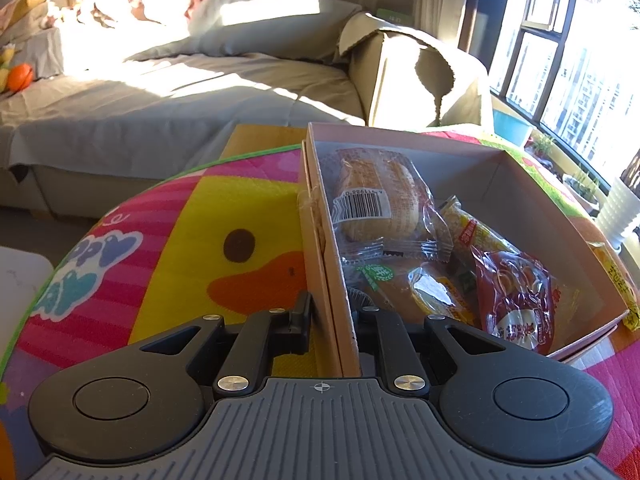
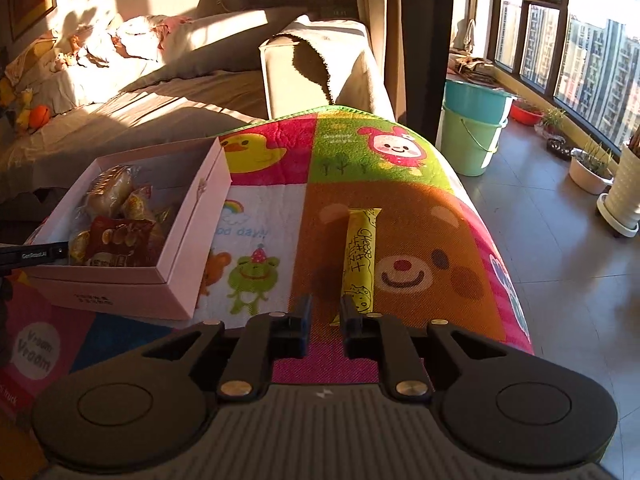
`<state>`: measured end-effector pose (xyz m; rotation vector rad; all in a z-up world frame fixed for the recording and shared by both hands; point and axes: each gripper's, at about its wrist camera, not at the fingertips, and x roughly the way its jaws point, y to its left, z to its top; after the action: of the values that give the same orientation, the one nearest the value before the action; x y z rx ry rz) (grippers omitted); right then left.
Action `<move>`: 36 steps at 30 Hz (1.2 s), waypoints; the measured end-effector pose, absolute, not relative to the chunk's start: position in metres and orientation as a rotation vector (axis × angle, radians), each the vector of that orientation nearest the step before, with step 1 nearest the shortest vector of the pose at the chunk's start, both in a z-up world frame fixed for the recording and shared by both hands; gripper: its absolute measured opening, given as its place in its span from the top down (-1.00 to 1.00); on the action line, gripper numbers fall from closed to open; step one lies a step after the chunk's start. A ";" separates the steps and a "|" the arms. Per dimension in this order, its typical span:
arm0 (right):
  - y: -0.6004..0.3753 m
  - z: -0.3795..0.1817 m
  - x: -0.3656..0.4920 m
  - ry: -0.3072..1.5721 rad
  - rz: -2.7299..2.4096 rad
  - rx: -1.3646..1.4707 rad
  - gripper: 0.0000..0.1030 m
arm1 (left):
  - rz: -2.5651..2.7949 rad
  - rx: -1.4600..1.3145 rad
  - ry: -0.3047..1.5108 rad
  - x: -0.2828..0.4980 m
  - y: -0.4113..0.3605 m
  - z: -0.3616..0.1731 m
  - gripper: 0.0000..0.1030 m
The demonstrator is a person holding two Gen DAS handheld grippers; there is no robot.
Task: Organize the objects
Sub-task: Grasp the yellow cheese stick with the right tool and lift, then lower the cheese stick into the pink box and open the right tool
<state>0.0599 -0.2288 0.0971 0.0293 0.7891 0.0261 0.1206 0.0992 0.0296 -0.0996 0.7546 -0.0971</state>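
Note:
A pink cardboard box (image 1: pixel 540 184) stands on the cartoon mat. It holds a wrapped bread roll (image 1: pixel 376 196), a red snack packet (image 1: pixel 516 300) and a yellow packet (image 1: pixel 476 232). My left gripper (image 1: pixel 332 312) is shut on the box's near left wall, one finger inside and one outside. In the right wrist view the box (image 2: pixel 192 216) sits at the left. A yellow cheese stick (image 2: pixel 358 256) lies flat on the bear picture. My right gripper (image 2: pixel 326 312) hovers at its near end, jaws a narrow gap apart with only mat between them. The stick's tip lies by the right fingertip.
The mat (image 2: pixel 360 152) covers a table whose edge falls away at the right to a tiled floor. Two stacked buckets (image 2: pixel 472 128) and plant pots (image 2: pixel 592 172) stand by the windows. A covered sofa (image 1: pixel 200 92) with an orange ball (image 1: pixel 20 76) lies beyond.

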 end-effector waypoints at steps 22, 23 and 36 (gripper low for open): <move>-0.233 0.050 0.132 0.872 -0.008 0.034 0.59 | -0.074 -0.066 0.773 0.125 0.093 0.030 0.71; -0.232 0.052 0.124 0.880 0.003 0.034 0.59 | -0.075 -0.068 0.773 0.125 0.093 0.030 0.71; -0.180 0.162 0.014 0.744 0.304 0.017 0.59 | -0.076 -0.092 0.766 0.124 0.095 0.028 0.71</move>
<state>0.0142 -0.1798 0.1617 0.0174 0.7435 0.3042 0.1243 0.0955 0.0281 -0.0918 0.7661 -0.0764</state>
